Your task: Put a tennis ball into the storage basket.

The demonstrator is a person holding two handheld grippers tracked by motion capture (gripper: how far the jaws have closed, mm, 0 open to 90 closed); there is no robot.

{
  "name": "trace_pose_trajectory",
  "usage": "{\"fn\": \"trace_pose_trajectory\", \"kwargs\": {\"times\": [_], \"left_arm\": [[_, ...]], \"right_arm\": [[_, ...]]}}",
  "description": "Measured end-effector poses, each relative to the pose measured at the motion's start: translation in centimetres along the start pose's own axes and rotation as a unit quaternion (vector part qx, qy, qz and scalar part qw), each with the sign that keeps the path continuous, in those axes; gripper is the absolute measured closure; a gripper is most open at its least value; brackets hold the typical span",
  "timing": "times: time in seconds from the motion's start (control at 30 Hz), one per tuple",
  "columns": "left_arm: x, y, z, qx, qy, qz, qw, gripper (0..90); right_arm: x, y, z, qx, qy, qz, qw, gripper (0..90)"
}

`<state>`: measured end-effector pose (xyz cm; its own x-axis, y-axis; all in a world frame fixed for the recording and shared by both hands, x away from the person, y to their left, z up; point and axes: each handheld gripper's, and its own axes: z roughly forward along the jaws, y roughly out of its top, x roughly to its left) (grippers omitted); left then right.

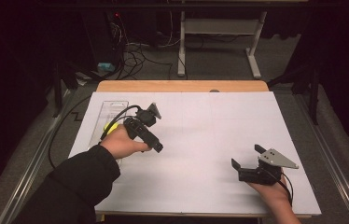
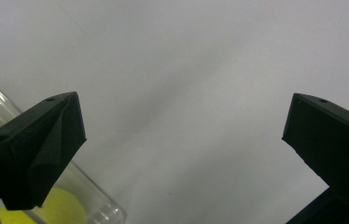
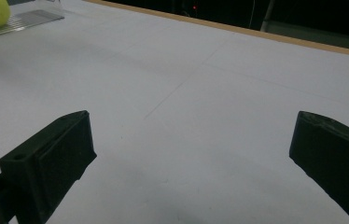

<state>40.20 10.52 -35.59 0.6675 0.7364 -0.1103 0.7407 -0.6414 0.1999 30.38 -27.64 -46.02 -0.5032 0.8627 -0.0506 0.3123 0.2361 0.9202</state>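
white sheet [image 1: 200, 140] covering the wooden table [image 1: 182, 86] spans the centre of the high view, with a strip of bare wood along its far edge. clear plastic tray [image 1: 114, 108] lies along the sheet's left edge, in the left-centre of the frame, holding a yellow-green ball [image 1: 111, 128] partly hidden by the left hand [image 1: 121, 144]. left gripper [image 2: 182, 135], held just right of the tray in the high view, has its jaws spread wide with nothing between them; in the left gripper view the tray wall and ball sit at lower left, behind the left jaw. right gripper [image 1: 246, 157], in the lower right of the high view and well apart from the tray, also stands wide open and empty over bare sheet. in the right gripper view the ball appears at upper left.
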Motion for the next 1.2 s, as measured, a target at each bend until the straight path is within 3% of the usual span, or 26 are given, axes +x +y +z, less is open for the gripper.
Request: {"fn": "trace_pose_trajectory", "kwargs": {"times": [0.1,0.17,0.3,0.4,0.53,0.67,0.7,0.83,0.9,1.03,1.2], "left_arm": [[-0.2,-0.3,0.8,-0.014,-0.002,0.002,0.9999,0.1],[-0.5,-0.6,1.5,-0.026,0.015,0.016,0.9994,0.5],[-1.0,-1.4,3.1,-0.044,0.001,0.019,0.9988,0.5],[-1.6,-2.1,4.3,-0.060,0.002,0.021,0.9979,0.5],[-1.4,-3.1,5.9,-0.096,-0.023,0.003,0.9951,0.5],[-1.6,-4.1,6.8,-0.134,-0.019,-0.005,0.9907,0.5],[-1.7,-4.4,6.9,-0.145,-0.018,-0.005,0.9892,0.5],[-2.0,-5.5,7.3,-0.200,-0.033,-0.019,0.9791,0.8],[-2.0,-6.0,7.6,-0.221,-0.036,-0.016,0.9744,1.2],[-2.0,-6.8,8.3,-0.272,-0.043,-0.034,0.9608,1.6],[-1.9,-7.6,9.8,-0.308,-0.035,-0.030,0.9502,1.7]], "right_arm": [[0.0,0.0,0.0,-0.001,0.000,0.000,1.0000,0.0],[0.1,0.0,0.0,-0.002,0.001,-0.001,1.0000,0.0],[0.1,0.0,0.0,-0.004,0.002,0.000,1.0000,0.0],[0.1,0.0,0.0,-0.003,0.002,0.000,1.0000,0.0],[0.2,0.0,0.0,-0.002,0.003,-0.002,1.0000,0.0],[0.3,0.1,-0.1,-0.001,0.004,-0.002,1.0000,0.0],[0.3,0.0,0.0,-0.002,0.004,0.000,1.0000,0.0],[0.3,0.0,0.0,-0.001,0.006,-0.001,1.0000,0.0],[0.4,0.0,0.1,-0.002,0.007,-0.001,1.0000,0.0],[0.5,0.0,0.1,-0.002,0.009,-0.003,1.0000,0.0],[0.7,0.0,0.0,-0.001,0.012,-0.001,0.9999,0.0]]}}
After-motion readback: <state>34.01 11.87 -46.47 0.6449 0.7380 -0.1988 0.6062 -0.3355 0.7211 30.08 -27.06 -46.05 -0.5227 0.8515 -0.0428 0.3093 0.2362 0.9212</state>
